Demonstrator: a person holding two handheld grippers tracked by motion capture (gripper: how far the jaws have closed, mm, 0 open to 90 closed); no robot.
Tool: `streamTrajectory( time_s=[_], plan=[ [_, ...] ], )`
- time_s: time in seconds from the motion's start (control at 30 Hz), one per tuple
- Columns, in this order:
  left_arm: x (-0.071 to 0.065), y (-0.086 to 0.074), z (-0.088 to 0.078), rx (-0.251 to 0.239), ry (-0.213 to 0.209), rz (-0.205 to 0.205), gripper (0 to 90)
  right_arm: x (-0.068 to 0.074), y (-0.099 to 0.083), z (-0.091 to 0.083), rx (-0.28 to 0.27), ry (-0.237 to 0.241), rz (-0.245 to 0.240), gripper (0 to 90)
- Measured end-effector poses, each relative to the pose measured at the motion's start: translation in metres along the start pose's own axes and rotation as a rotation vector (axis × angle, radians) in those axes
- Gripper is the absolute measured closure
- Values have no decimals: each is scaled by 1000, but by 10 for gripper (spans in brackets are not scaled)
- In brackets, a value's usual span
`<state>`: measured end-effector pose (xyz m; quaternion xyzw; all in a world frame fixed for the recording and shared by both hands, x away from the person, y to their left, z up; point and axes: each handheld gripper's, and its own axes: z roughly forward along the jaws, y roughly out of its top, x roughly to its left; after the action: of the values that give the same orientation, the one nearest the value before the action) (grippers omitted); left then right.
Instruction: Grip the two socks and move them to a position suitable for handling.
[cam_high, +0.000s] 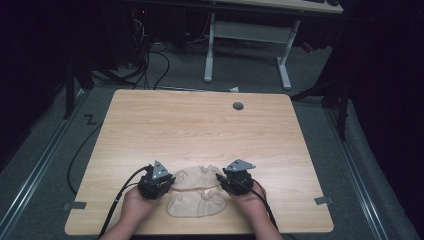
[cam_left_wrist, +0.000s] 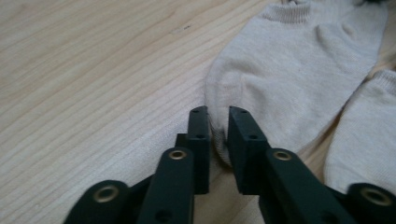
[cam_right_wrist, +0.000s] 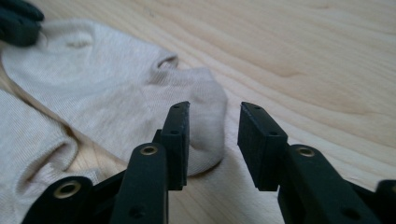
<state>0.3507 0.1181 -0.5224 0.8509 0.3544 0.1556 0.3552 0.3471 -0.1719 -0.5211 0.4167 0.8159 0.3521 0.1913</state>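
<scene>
At the table's (cam_high: 150, 120) near edge, about six o'clock, lies the near sock (cam_high: 196, 204). Just beyond it, the far sock (cam_high: 196, 177) stretches between both tools. The left gripper (cam_left_wrist: 218, 122), at nine o'clock, stands slightly parted around its end, seemingly unclamped; the right gripper (cam_right_wrist: 214, 122), at three o'clock, gapes beside the other end.

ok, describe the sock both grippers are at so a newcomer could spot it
On the wooden table, near its front edge, two beige socks lie between the left gripper and right gripper. It's the farther sock, one end at each gripper; the nearer sock lies closer to the person.
</scene>
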Motion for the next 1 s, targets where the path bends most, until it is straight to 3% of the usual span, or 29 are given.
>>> streamTrajectory(
  time_s=[0.1, 0.23, 0.57, 0.63, 0.77, 0.87, 1.0],
  plan=[
    [0, 1, 1, -15, 8, -3, 683, 1, 0, 5, 34, 16, 4, 627],
    [3, 0, 6, -6, 8, -9, 662, 0, 0, 5, 43, 30, 26, 627],
    [6, -2, 7, -20, -55, -36, 796, 0, -2, 6, 45, 47, 20, 740],
    [5, -1, 8, -22, -52, -29, 858, 1, -2, 6, 45, 57, 21, 777],
    [0, 0, 8, -30, -47, -17, 867, 2, -3, 3, 49, 62, -14, 850],
    [-2, 1, 5, -49, -48, -13, 867, 6, -7, -3, 32, 40, -64, 855],
    [-3, 4, -6, -100, -47, -19, 869, 8, -4, -13, -33, 23, -68, 855]
  ],
)
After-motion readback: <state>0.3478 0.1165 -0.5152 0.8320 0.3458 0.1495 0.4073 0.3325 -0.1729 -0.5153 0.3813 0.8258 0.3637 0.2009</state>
